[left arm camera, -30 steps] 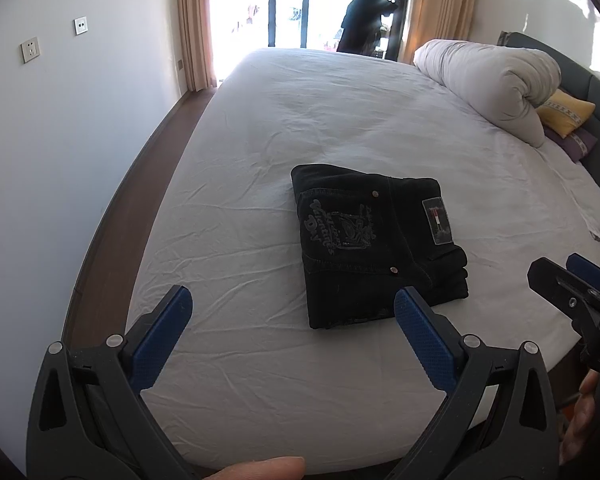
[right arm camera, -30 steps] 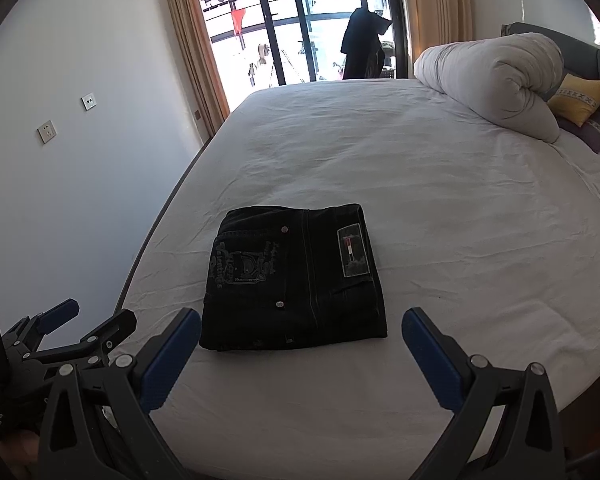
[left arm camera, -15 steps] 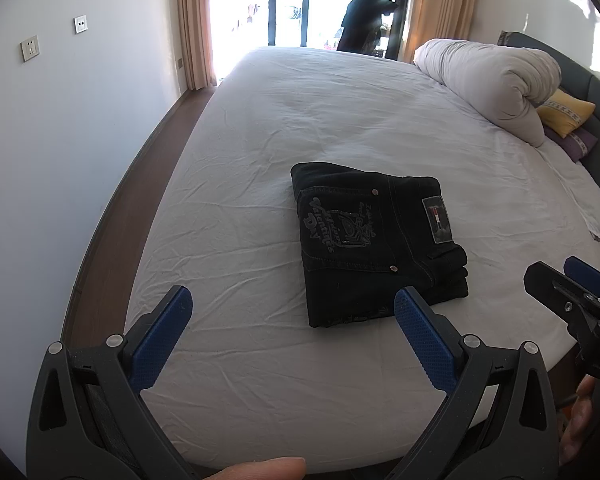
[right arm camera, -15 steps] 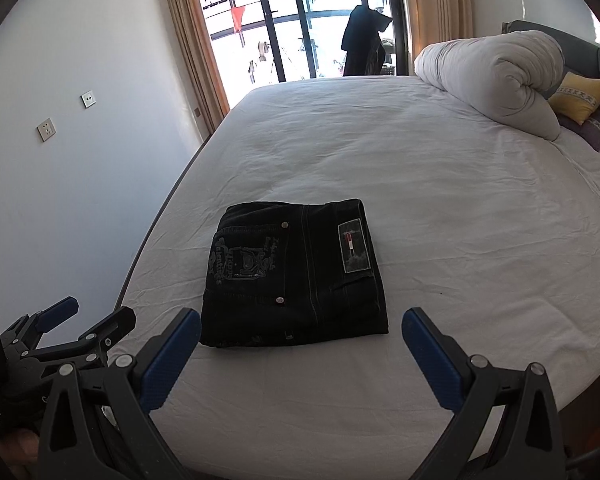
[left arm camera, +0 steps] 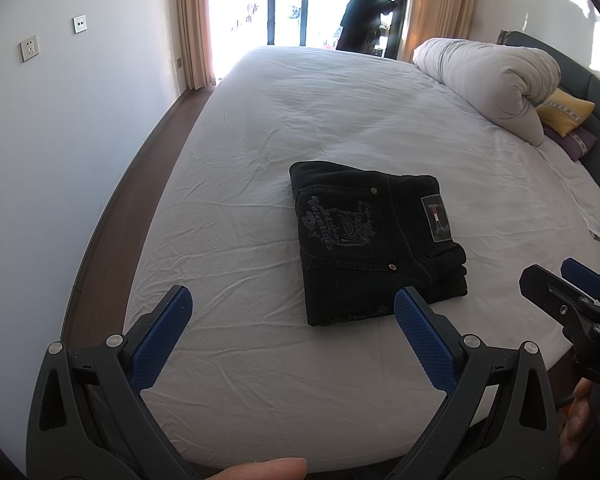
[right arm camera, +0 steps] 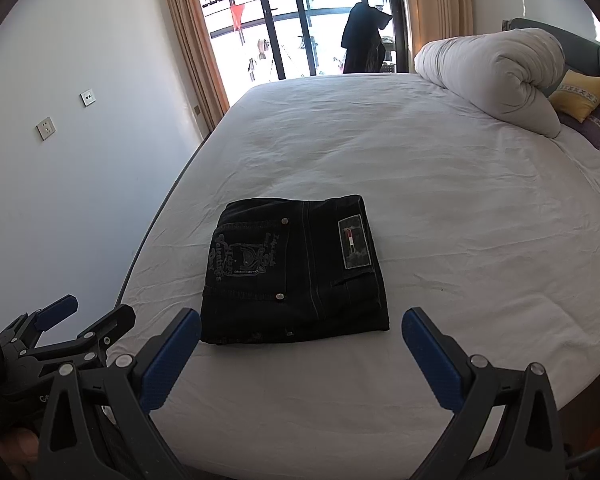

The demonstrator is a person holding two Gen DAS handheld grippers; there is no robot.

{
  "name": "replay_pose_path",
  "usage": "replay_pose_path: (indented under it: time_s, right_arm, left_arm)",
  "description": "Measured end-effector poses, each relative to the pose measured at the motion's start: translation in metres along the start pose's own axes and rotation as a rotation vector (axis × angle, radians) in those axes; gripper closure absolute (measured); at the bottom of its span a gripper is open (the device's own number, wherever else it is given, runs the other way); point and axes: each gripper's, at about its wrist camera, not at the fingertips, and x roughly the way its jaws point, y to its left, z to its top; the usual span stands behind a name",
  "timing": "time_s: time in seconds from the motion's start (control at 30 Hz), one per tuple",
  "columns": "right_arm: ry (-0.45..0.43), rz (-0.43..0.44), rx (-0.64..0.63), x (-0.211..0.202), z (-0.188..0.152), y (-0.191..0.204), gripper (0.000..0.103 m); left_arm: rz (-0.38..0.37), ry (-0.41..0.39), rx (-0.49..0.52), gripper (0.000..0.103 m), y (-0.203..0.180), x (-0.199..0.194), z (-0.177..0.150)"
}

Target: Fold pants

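Black pants (left arm camera: 374, 240) lie folded into a compact rectangle on the white bed (left arm camera: 280, 128), back pocket print and a grey label facing up; they also show in the right wrist view (right arm camera: 296, 272). My left gripper (left arm camera: 292, 320) is open and empty, held back from the pants near the bed's front edge. My right gripper (right arm camera: 300, 340) is open and empty, just in front of the pants. Each gripper shows at the edge of the other's view, the right one (left arm camera: 568, 296) and the left one (right arm camera: 72, 324).
A rolled white duvet (left arm camera: 492, 76) and yellow and purple pillows (left arm camera: 564, 112) lie at the bed's far right by a dark headboard. A wall with sockets (left arm camera: 30, 48) and a strip of dark floor run along the left. A balcony door (left arm camera: 300, 0) stands beyond the bed.
Both grippers have stayed open and nearly still. The views drift very slightly; the pants have not moved.
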Motion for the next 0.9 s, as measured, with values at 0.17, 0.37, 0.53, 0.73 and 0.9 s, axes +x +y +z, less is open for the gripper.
replay_pose_path:
  time_s: [0.17,0.37,0.53,0.73,0.9]
  right_arm:
    - [0.000,0.000,0.000,-0.0001,0.0003,-0.0003,0.000]
    - [0.001,0.001,0.000,-0.0004,-0.0005,-0.0003,0.000]
    - [0.002,0.002,0.000,0.0006,-0.0021,-0.0012,0.000]
    - [0.002,0.002,0.001,0.0005,-0.0017,-0.0014,0.000]
    - [0.005,0.003,0.000,-0.0001,-0.0053,-0.0010,0.000]
  left_arm:
    - [-0.001,0.000,0.000,0.000,0.0002,-0.0002,0.0006]
    - [-0.001,0.000,0.000,0.000,-0.0003,0.0003,-0.0003]
    - [-0.001,0.001,0.001,0.000,-0.0002,0.0003,-0.0001]
    - [-0.001,0.002,0.002,0.000,-0.0004,0.0009,-0.0008]
    - [-0.002,0.007,0.002,0.000,-0.0014,0.0019,-0.0049]
